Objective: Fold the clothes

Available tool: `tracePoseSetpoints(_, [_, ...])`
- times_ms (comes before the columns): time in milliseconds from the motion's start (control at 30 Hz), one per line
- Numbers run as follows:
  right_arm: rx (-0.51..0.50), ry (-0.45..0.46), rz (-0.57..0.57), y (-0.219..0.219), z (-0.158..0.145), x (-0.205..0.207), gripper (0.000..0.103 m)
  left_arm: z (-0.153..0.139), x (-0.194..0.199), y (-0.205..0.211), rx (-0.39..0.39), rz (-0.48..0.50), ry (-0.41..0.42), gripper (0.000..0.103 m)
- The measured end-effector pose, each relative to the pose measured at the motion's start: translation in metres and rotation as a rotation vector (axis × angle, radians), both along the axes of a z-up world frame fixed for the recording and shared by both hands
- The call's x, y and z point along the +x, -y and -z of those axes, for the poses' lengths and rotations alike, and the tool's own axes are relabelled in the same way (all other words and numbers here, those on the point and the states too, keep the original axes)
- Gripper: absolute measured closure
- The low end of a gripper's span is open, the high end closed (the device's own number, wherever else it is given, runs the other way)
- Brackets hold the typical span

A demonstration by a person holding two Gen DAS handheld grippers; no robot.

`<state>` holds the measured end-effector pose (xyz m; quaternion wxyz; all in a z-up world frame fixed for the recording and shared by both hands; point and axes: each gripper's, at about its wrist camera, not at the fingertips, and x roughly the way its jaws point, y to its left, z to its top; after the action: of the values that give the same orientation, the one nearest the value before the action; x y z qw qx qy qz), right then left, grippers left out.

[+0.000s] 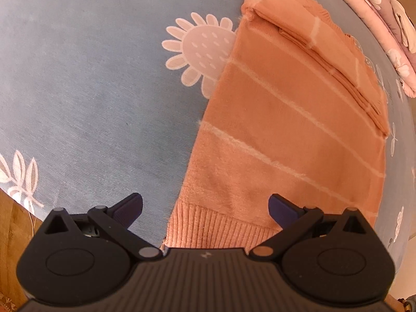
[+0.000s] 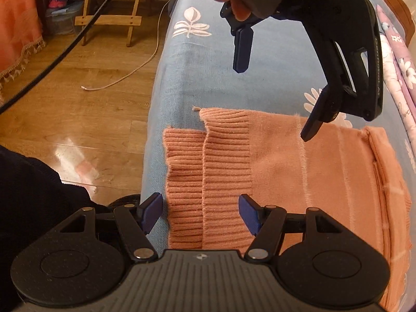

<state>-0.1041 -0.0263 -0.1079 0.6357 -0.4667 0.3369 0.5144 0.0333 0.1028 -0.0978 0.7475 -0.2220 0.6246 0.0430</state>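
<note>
On the blue bedsheet (image 1: pixel 78 91) the orange sweater (image 1: pixel 286 130) lies partly folded, sleeves seemingly tucked in. Left gripper (image 1: pixel 205 209) and right gripper (image 2: pixel 200 214) hover spread apart over its hem, holding nothing; the final fold remains.

Blue bedsheet (image 1: pixel 91 91) with pale flower and leaf prints covers bed. Pink-lilac floral quilt (image 1: pixel 377 18) bunched along far edge of bed. Wooden plank floor (image 2: pixel 85 109) beside bed, glossy, bright patch of reflected light near bed's edge. White cable (image 2: pixel 135 70) trails loose across floor. Wooden folding frame (image 2: pixel 114 18) stands on floor beyond bed's corner, clear storage box (image 2: pixel 59 18) beside it. Orange fringed cloth (image 2: pixel 18 26) hangs at floor's far side. Warm light throughout.
</note>
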Motion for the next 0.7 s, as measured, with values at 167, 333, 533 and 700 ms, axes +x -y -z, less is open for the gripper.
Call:
tracePoseSetpoints(167, [0.005, 0.003, 0.028, 0.001, -0.008, 0.007, 0.037, 0.0, -0.003, 0.0, 0.007, 0.019, 0.002, 0.001])
tracePoseSetpoints(333, [0.007, -0.094, 0.18, 0.002, -0.016, 0.038, 0.085, 0.001, -0.007, 0.001, 0.006, 0.019, 0.0, 0.001])
tracePoseSetpoints(533, [0.015, -0.196, 0.272, 0.01, -0.014, 0.066, 0.101, 0.0, -0.01, 0.0, 0.004, 0.025, 0.0, 0.001])
tracePoseSetpoints(700, [0.025, -0.221, 0.315, 0.012, -0.014, 0.071, 0.1, 0.001, -0.011, 0.001, 0.005, 0.022, -0.014, 0.001])
